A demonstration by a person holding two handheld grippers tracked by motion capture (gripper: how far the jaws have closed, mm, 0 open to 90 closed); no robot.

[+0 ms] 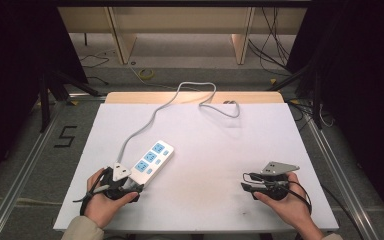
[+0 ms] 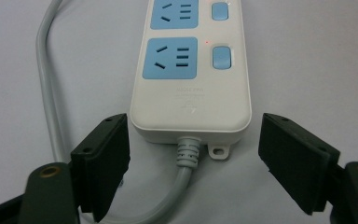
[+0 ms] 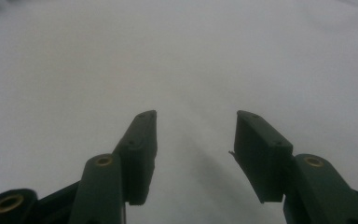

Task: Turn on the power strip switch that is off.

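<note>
My left gripper (image 2: pixel 193 154) sits low on the table (image 1: pixel 220 145) with its 2 jaws spread wide, and nothing is pinched between them. Straight ahead of it lies the strip (image 2: pixel 193 79), a white power strip with blue sockets and blue switches. Its near end, the one where the cord (image 2: pixel 186 163) comes out, sits just in front of the gap between my jaws, a little narrower than the gap itself. The pads do not press on it; there is clear space on both sides. The cord leaves that end through a ribbed collar, passes between the jaws toward me, bends to my left below the left jaw, then runs away along the left side of the strip. A small mounting tab sticks out beside the collar.

From the high view the left gripper (image 1: pixel 122 182) is at the near left of the table, against the strip (image 1: pixel 152 157), and the cord (image 1: pixel 180 95) loops off to the far edge.

My right gripper (image 3: pixel 196 140) has its jaws apart, moderately wide, with bare table ahead and nothing between them. In the high view the right gripper (image 1: pixel 250 182) rests at the near right, well apart from the strip.
</note>
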